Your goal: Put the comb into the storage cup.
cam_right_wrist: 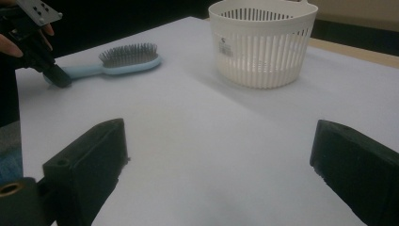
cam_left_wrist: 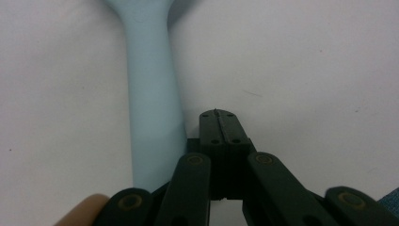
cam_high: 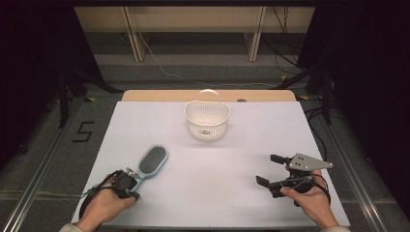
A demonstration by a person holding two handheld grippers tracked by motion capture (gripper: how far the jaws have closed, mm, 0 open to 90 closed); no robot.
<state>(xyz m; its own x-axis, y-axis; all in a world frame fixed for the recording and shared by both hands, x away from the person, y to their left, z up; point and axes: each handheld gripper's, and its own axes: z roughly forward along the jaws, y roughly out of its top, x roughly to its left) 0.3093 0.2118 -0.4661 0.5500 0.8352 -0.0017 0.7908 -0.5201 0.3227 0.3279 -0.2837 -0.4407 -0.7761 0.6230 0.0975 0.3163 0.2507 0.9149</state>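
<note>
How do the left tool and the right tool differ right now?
The left tool has its jaws pressed together with nothing between them, while the right tool has its jaws spread wide apart. The left tool sits right beside the light blue hairbrush handle; the right tool is out on bare white table, aimed toward the white basket. Both are black and hand-held near the table's front edge.

High view looks down; both gripper views sit low, sharing the hairbrush.
</note>
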